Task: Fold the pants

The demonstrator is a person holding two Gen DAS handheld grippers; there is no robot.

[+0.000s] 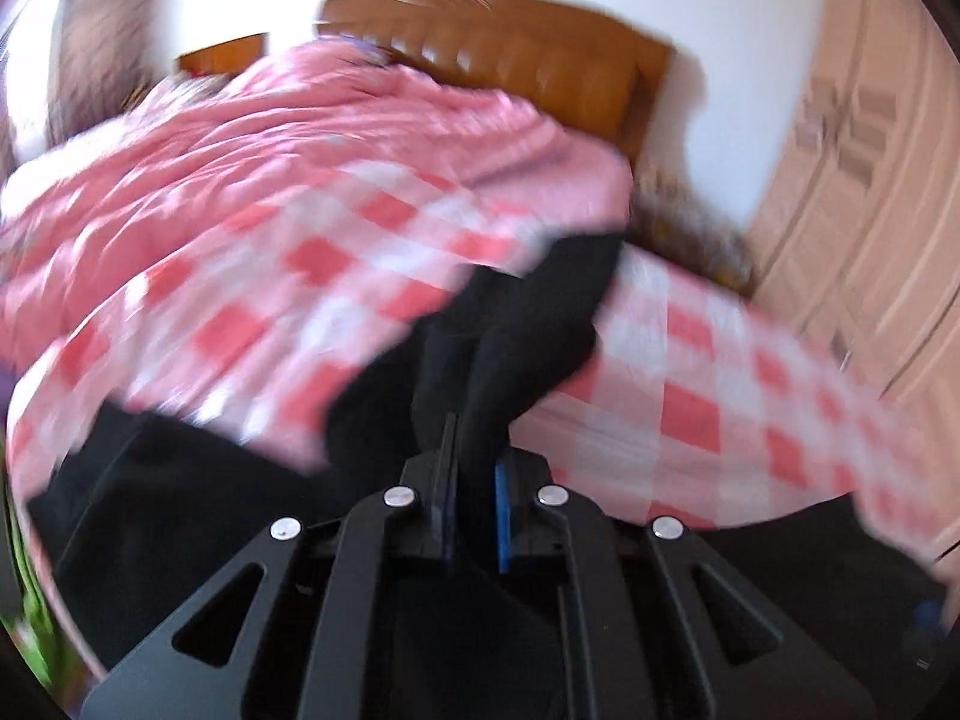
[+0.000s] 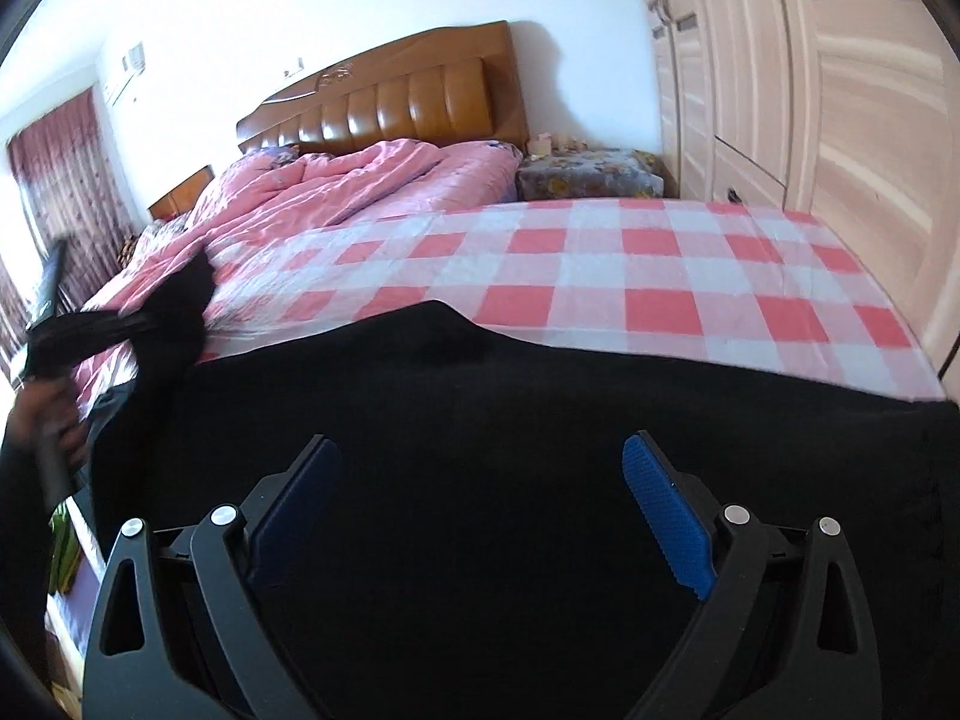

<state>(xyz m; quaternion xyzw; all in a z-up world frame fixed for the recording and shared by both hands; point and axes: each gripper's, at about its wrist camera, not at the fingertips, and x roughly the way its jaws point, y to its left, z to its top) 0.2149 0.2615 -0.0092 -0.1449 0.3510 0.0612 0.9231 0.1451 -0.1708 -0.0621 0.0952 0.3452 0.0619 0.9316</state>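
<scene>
Checked sheet point(image 2: 600, 252) bare; quilt point(image 2: 336, 192) perhaps obstructs.

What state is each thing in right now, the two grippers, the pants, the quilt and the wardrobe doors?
left gripper: shut on the pants, lifting a bunch of cloth.
right gripper: open, above the pants.
pants: black, spread on the checked sheet, one end raised.
pink quilt: rumpled near the headboard.
wardrobe doors: closed.

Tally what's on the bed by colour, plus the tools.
Black: 1, the pants
Pink: 1, the rumpled quilt
Pink-and-white check: 1, the sheet
Tools: 2, left tool shut on the pants, right tool open
Total: 5
</scene>
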